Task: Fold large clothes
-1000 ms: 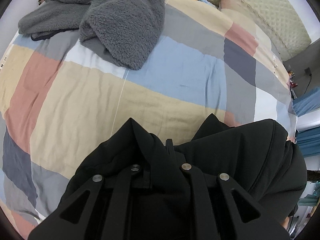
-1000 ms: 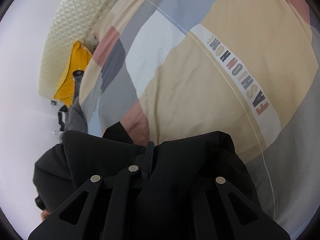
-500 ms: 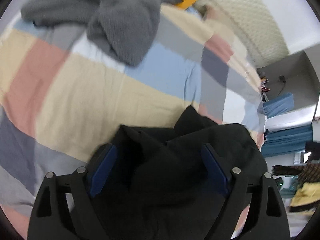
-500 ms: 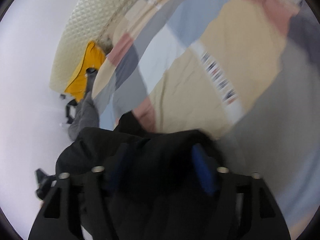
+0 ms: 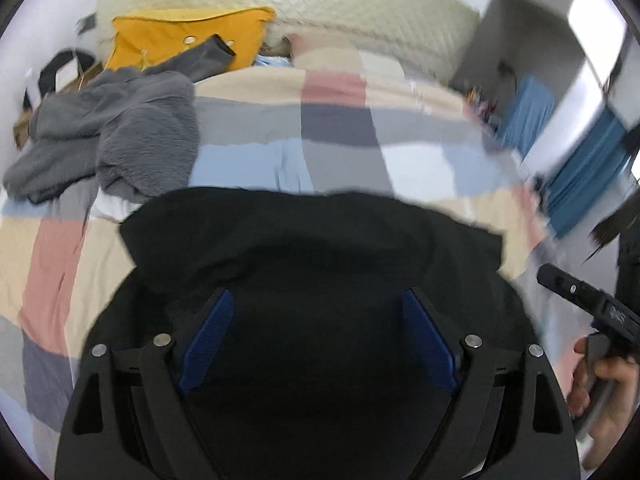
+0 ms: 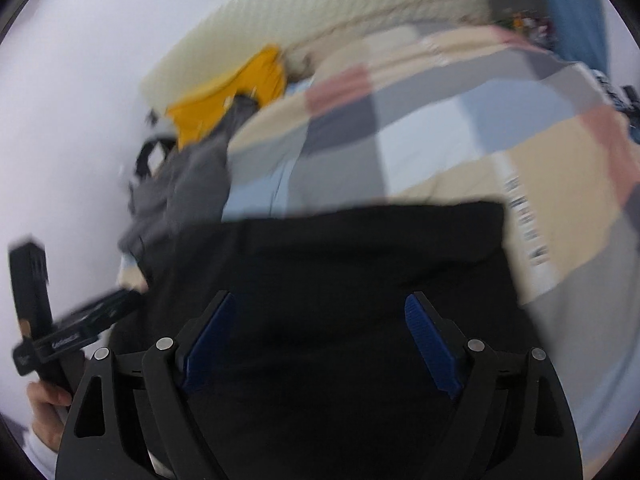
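Observation:
A black garment (image 5: 312,248) lies folded on the checked bedspread (image 5: 340,128), just in front of both grippers; it also shows in the right wrist view (image 6: 340,256). My left gripper (image 5: 318,300) is open, its blue pads (image 5: 208,332) wide apart above the black cloth, holding nothing. My right gripper (image 6: 320,304) is open too, its blue pads (image 6: 430,340) spread over the same garment. Each gripper shows in the other's view: the right one in the left wrist view (image 5: 580,300), the left one in the right wrist view (image 6: 68,332).
A grey fleece garment (image 5: 120,136) lies heaped at the far left of the bed, with a yellow garment (image 5: 176,36) behind it by the quilted headboard (image 5: 320,4). Blue curtains (image 5: 580,168) hang at the right.
Both grippers opened and let go of the black garment, then pulled back and tilted up. The garment now lies flat on the bedspread.

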`<action>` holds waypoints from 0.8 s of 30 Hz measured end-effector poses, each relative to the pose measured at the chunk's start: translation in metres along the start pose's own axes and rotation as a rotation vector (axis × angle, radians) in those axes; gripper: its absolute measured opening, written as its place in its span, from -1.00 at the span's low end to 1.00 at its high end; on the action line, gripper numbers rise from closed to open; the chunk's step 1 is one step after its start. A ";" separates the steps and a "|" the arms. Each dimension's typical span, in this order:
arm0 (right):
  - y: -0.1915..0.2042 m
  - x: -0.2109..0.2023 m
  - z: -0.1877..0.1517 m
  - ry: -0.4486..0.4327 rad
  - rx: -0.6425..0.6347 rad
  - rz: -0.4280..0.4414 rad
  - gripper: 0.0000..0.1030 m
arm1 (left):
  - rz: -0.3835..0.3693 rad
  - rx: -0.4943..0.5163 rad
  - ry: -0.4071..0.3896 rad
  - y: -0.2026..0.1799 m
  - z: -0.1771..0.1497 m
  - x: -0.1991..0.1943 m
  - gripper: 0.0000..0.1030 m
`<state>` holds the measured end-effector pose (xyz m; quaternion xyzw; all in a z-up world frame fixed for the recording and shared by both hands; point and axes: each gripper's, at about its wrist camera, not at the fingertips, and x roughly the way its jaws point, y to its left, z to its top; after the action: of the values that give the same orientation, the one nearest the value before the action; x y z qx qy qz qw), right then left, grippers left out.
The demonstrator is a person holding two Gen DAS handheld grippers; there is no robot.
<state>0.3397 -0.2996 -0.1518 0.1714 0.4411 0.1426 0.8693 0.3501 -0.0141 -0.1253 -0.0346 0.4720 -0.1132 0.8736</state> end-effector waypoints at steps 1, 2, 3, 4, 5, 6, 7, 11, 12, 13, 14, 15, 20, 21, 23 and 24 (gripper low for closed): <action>0.006 0.014 -0.006 0.015 -0.022 -0.011 0.67 | 0.029 0.027 -0.001 -0.005 -0.003 0.012 0.68; 0.011 0.027 -0.010 0.016 -0.049 -0.034 0.68 | 0.052 0.048 -0.005 -0.007 -0.005 0.021 0.68; 0.015 0.037 -0.012 -0.007 -0.078 -0.059 0.70 | 0.071 0.068 -0.013 -0.009 -0.007 0.027 0.68; 0.017 0.044 -0.012 -0.033 -0.101 -0.078 0.73 | 0.093 0.090 -0.029 -0.010 -0.009 0.032 0.68; 0.018 0.049 -0.011 -0.048 -0.111 -0.086 0.75 | 0.109 0.105 -0.045 -0.009 -0.011 0.035 0.69; 0.017 0.055 -0.008 -0.057 -0.115 -0.095 0.76 | 0.115 0.111 -0.054 -0.007 -0.011 0.039 0.69; 0.017 0.061 -0.006 -0.059 -0.118 -0.100 0.77 | 0.115 0.105 -0.058 -0.004 -0.008 0.045 0.69; 0.016 0.081 0.005 -0.048 -0.131 -0.126 0.84 | 0.117 0.073 -0.058 0.005 0.001 0.064 0.72; 0.015 0.087 0.009 -0.048 -0.131 -0.133 0.85 | 0.124 0.071 -0.058 0.005 0.002 0.067 0.72; 0.014 0.090 0.010 -0.048 -0.132 -0.138 0.87 | 0.128 0.068 -0.059 0.006 0.007 0.073 0.73; 0.013 0.094 0.013 -0.047 -0.131 -0.142 0.88 | 0.131 0.067 -0.058 0.005 0.007 0.077 0.73; 0.011 0.099 0.016 -0.043 -0.129 -0.144 0.89 | 0.133 0.065 -0.056 0.004 0.009 0.081 0.73; 0.008 0.112 0.023 -0.021 -0.126 -0.148 0.91 | 0.129 0.036 -0.037 0.009 0.015 0.091 0.74; 0.008 0.111 0.023 -0.022 -0.127 -0.149 0.91 | 0.131 0.036 -0.036 0.009 0.014 0.091 0.74; 0.009 0.107 0.019 -0.031 -0.137 -0.151 0.91 | 0.142 0.040 -0.042 0.007 0.010 0.089 0.74; 0.009 0.105 0.017 -0.041 -0.142 -0.160 0.91 | 0.149 0.044 -0.043 0.005 0.007 0.087 0.74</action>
<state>0.4126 -0.2527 -0.2146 0.0763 0.4242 0.1000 0.8968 0.4031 -0.0295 -0.1934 0.0173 0.4518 -0.0574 0.8901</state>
